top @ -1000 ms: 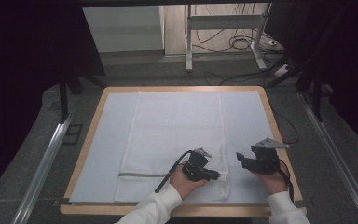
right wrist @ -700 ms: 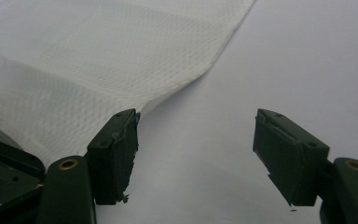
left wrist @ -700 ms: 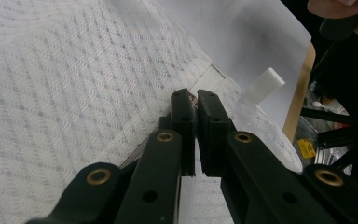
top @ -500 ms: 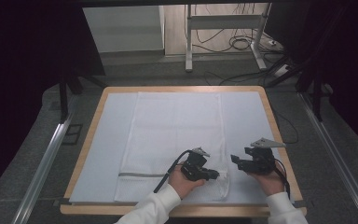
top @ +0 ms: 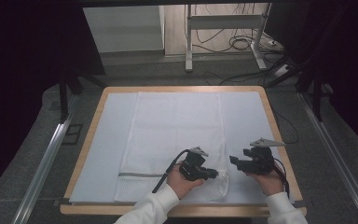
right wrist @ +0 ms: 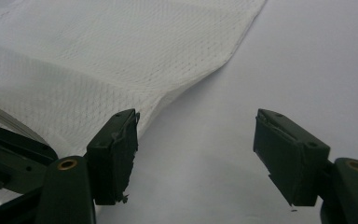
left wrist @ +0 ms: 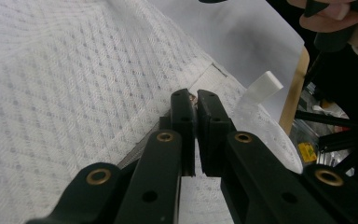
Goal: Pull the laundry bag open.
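A white waffle-weave towel (top: 177, 135) lies flat on the pale mat (top: 247, 116), with a grey stripe (top: 140, 175) near its front end. My left gripper (top: 216, 175) is at the towel's front right corner, where the cloth bunches up. In the left gripper view the jaws are pressed together on the towel (left wrist: 74, 70) at their tips (left wrist: 196, 100), and a small white tag (left wrist: 265, 86) sticks up just beyond. My right gripper (top: 234, 162) hovers open just right of that corner. In the right gripper view its left jaw is at the towel's edge (right wrist: 121, 56) and bare mat lies in the gap (right wrist: 196, 149).
The mat sits on a table with a wooden rim (top: 275, 126). Metal rails (top: 46, 158) run along the floor on both sides. Behind the table stand a metal frame (top: 189, 42) and loose cables (top: 242, 44).
My right gripper has moved left, closer to the towel's right edge and the left gripper. The left gripper has stayed put on the towel's corner.
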`<state>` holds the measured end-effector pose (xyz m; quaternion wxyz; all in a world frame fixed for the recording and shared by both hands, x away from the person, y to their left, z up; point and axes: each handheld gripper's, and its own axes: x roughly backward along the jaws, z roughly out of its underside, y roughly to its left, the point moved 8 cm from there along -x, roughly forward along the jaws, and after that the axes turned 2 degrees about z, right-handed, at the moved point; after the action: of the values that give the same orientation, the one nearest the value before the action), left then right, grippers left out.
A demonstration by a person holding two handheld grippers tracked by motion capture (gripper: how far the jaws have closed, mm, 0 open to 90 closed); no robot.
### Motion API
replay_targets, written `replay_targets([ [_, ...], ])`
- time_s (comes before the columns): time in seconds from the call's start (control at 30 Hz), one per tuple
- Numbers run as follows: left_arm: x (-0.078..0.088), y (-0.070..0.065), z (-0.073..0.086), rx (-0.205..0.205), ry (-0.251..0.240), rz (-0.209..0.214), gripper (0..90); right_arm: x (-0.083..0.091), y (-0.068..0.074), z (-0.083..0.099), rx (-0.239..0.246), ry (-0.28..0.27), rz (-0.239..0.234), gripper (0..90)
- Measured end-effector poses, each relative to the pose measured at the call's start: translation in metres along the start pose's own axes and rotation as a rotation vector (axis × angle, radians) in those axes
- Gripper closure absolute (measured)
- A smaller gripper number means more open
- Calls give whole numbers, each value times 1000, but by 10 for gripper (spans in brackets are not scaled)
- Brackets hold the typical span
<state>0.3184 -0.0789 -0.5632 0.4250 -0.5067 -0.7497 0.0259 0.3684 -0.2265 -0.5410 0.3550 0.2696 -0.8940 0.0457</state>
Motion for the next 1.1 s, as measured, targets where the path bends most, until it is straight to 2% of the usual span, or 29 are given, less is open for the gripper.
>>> replay_targets([
  [0.27,11,1,-1,-7,-20,1,869,-1,1,1,-30,10,-19,297],
  [0.57,19,3,-1,-7,-29,-2,869,0,-2,1,-36,6,-10,297],
  [0.77,20,2,0,-7,-36,-2,869,0,0,0,-40,5,-24,295],
  [1.1,23,4,0,-8,-40,3,869,3,0,-3,-93,-1,-41,252],
])
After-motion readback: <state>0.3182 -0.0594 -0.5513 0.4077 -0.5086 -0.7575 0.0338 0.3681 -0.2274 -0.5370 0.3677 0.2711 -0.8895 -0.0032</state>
